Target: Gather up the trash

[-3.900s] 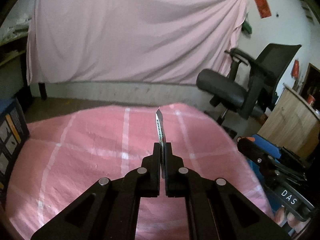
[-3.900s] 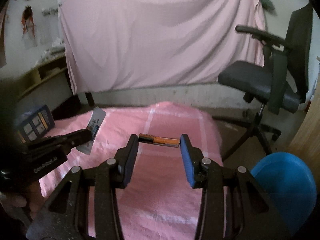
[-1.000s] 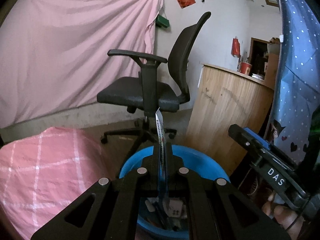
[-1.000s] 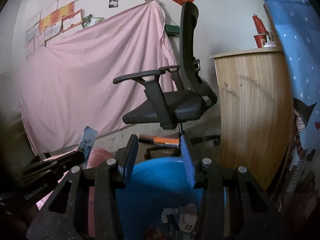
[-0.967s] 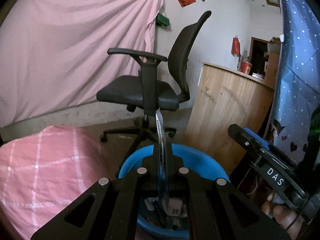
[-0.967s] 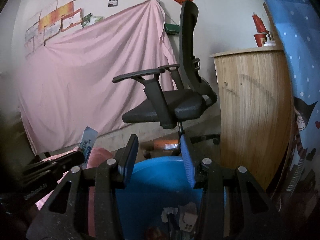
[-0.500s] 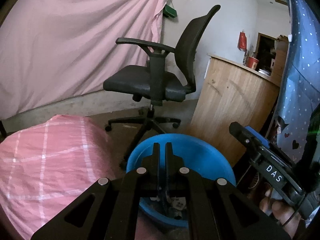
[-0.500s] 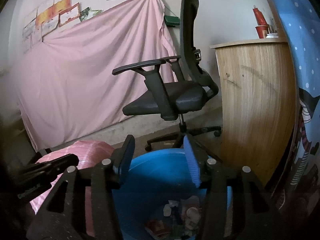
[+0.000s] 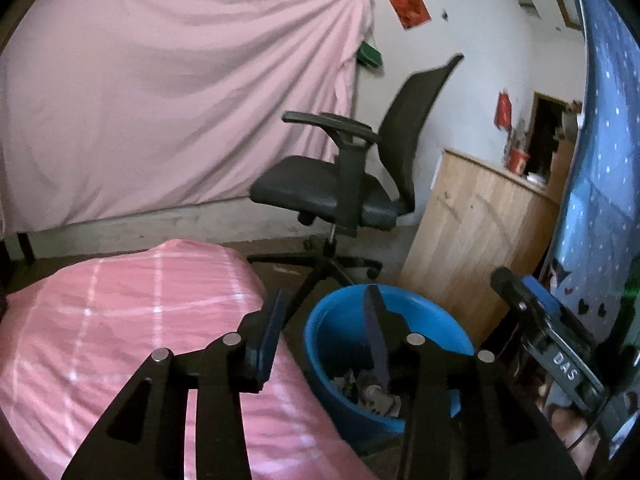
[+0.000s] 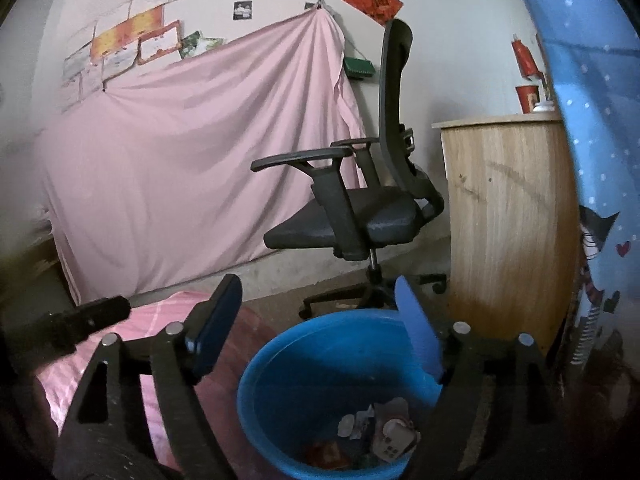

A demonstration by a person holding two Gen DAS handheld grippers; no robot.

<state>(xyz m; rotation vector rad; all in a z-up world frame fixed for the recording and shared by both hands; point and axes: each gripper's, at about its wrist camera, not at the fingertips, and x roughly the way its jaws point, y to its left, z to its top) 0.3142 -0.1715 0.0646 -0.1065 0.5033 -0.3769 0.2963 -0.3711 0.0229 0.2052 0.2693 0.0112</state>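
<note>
A round blue bin (image 9: 444,324) stands on the floor with several bits of crumpled trash (image 9: 374,394) at its bottom. My left gripper (image 9: 325,292) hovers over the bin's near left rim. Its jaws are opening and nothing is between them. In the right wrist view the bin (image 10: 280,348) lies straight below my right gripper (image 10: 318,282), with the trash (image 10: 380,428) showing inside. The right jaws are opening wide and are empty. The right gripper (image 9: 540,332) also shows at the right edge of the left wrist view, and the left gripper (image 10: 90,318) at the left of the right wrist view.
A black office chair (image 9: 336,188) stands just behind the bin. A curved wooden cabinet (image 9: 480,236) is to its right, beside a blue dotted curtain (image 9: 600,168). A pink checked cover (image 9: 132,320) lies left of the bin, and a pink sheet (image 9: 180,100) hangs on the wall.
The flat wrapper has left the left jaws and the orange-and-black stick has left the right jaws. Both pairs of jaws have spread apart. The left view has pulled back and swung left.
</note>
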